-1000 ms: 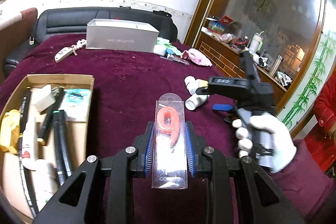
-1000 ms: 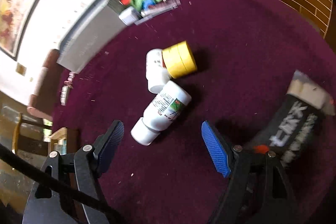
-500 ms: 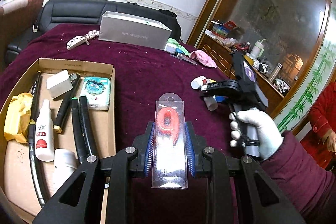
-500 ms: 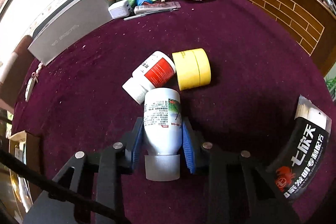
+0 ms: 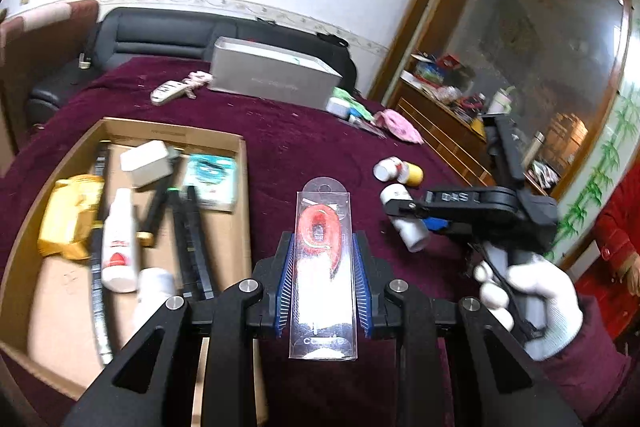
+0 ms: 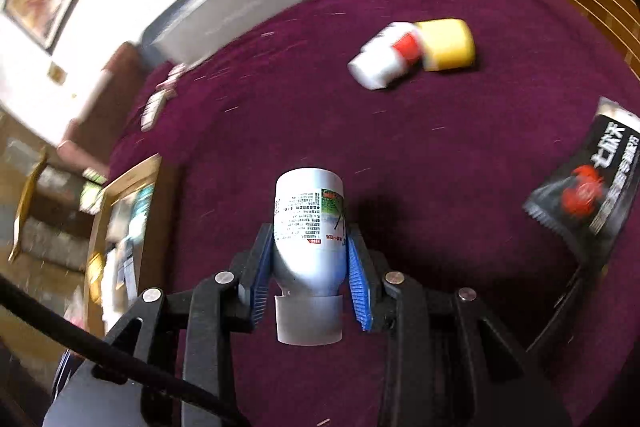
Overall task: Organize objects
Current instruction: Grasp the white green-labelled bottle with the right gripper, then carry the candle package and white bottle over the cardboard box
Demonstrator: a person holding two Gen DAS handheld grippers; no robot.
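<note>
The left hand-held gripper (image 5: 323, 281) is closed on a clear plastic packet (image 5: 323, 267) with a red item inside, and it holds the packet above the dark red cloth of the bench (image 5: 288, 143), just to the right of the cardboard box (image 5: 236, 195). In the box lie a white spray bottle (image 5: 117, 243), a yellow bag (image 5: 70, 215), some black pens (image 5: 192, 227) and a small white block (image 5: 145, 161). The right hand-held gripper (image 6: 308, 267) is clamped on a white bottle (image 6: 309, 223) with a printed label, its cap toward the camera; the bottle seems lifted off the cloth, though blur makes this hard to confirm. Farther away on the bench a red-and-white bottle (image 6: 386, 55) touches a yellow tape roll (image 6: 448, 45). A black snack bag (image 6: 588, 187) lies at the right. A grey box (image 5: 272, 77) stands at the far edge, near a pink cloth (image 5: 398, 125).
</note>
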